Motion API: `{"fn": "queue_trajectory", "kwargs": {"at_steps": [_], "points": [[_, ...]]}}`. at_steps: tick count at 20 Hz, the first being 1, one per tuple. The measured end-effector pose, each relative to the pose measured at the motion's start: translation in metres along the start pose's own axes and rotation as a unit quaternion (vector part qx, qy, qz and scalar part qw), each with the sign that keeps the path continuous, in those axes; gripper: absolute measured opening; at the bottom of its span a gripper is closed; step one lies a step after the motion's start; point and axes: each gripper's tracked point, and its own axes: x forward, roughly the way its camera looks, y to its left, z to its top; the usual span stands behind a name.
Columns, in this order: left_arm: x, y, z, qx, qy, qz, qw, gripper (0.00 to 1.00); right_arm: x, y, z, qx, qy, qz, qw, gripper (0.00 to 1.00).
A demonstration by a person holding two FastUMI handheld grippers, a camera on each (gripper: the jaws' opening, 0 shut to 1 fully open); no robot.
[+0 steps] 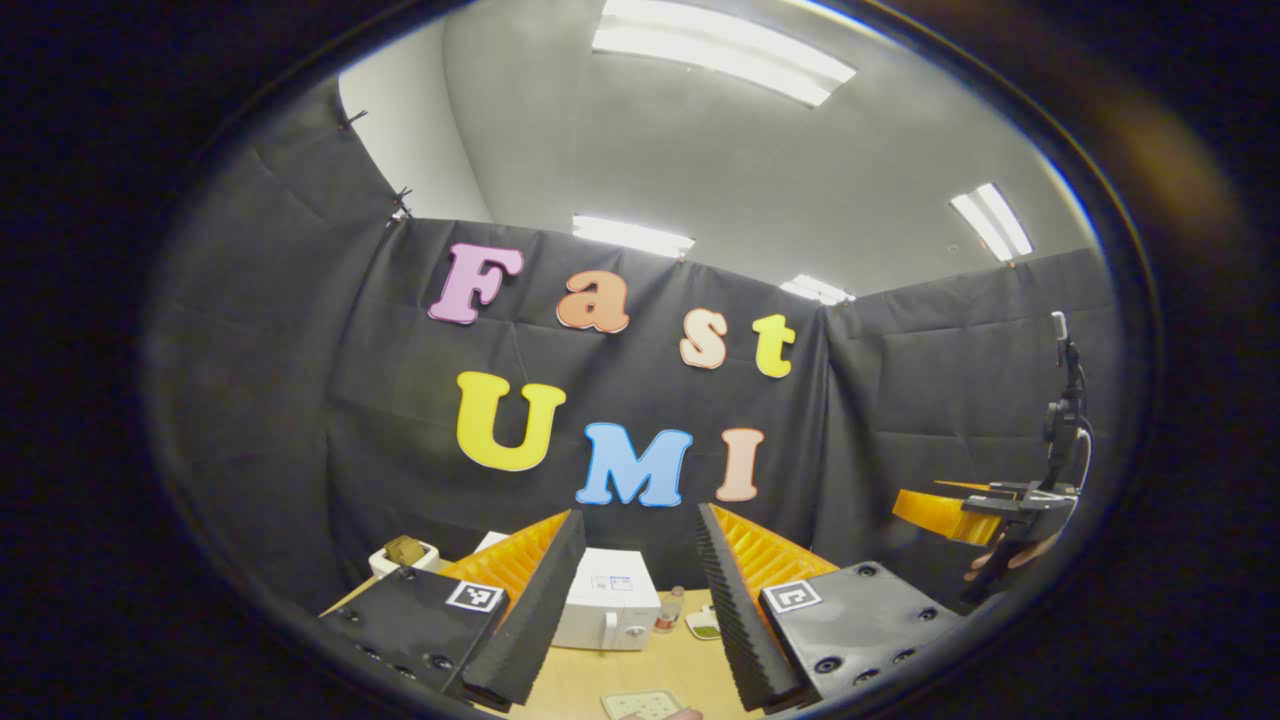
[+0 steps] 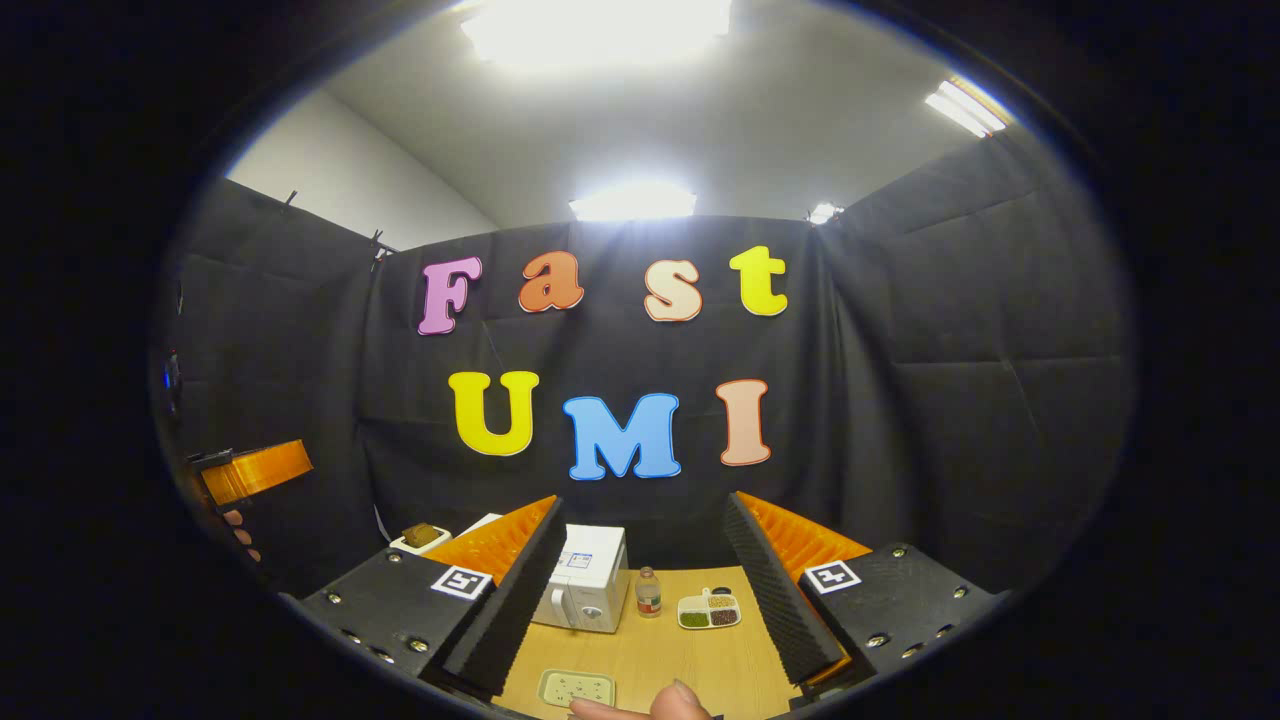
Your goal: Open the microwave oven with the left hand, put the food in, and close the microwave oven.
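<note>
— Looking along the left gripper, what comes first?

— Its two fingers, spread wide apart with nothing between them. Low between them, nearest of all, a pale plate with dots lies on the wooden counter, and a fingertip shows just beside its near edge.

— And the microwave oven?

— Farther back on the counter, beyond the plate, seen in the gap between the fingers and close to the left one. Its door looks closed. Nothing touches it.

— The right gripper?

— Fingers parted too, gripping nothing. The plate lies nearest, with a hand's fingertips at its near right corner. Beyond it the microwave oven stands partly behind the left finger.

— Anything beside the microwave oven?

— Just to its right a small bottle, then a divided dish of food, well apart from the fingers. To the oven's left, a white dish holding a brown lump. In the left gripper view the other gripper hangs far to the oven's right, held by a hand; how its fingers stand I cannot tell there.
</note>
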Motion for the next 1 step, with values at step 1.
{"fn": "queue_trajectory", "kwargs": {"at_steps": [1], "points": [[0.0021,-0.0013,-0.0022,0.0,0.001,0.0,1.0,0.74,0.0016,-0.0027,-0.0019,0.0,0.003,-0.001,1.0,0.98]]}}
